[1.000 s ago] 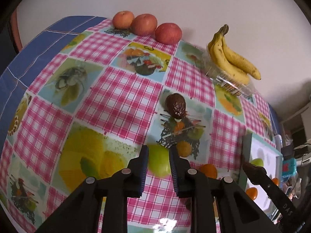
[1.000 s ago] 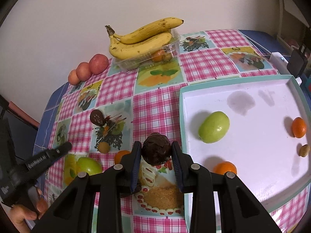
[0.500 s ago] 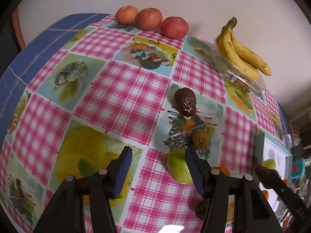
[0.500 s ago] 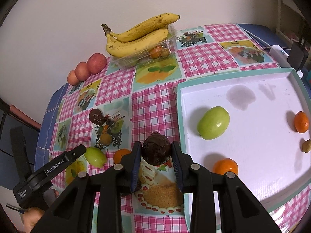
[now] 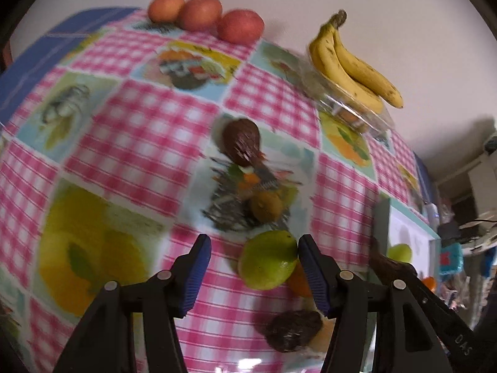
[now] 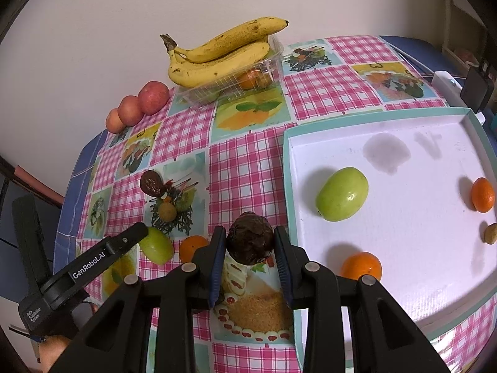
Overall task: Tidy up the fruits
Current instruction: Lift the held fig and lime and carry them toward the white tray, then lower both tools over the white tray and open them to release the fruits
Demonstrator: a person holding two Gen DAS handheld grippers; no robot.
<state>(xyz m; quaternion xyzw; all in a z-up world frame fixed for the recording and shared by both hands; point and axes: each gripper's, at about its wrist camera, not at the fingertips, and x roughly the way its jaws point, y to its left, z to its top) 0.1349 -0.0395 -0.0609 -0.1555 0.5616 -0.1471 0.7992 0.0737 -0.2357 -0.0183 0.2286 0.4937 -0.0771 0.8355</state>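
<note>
A dark wrinkly passion fruit (image 6: 251, 238), low centre of the right view, is pinched by the right gripper (image 6: 248, 261); probably light with a brittle shell, best held across the middle. The left gripper (image 5: 254, 275) is spread wide beside a smooth green fruit (image 5: 268, 259), which looks slippery.
</note>
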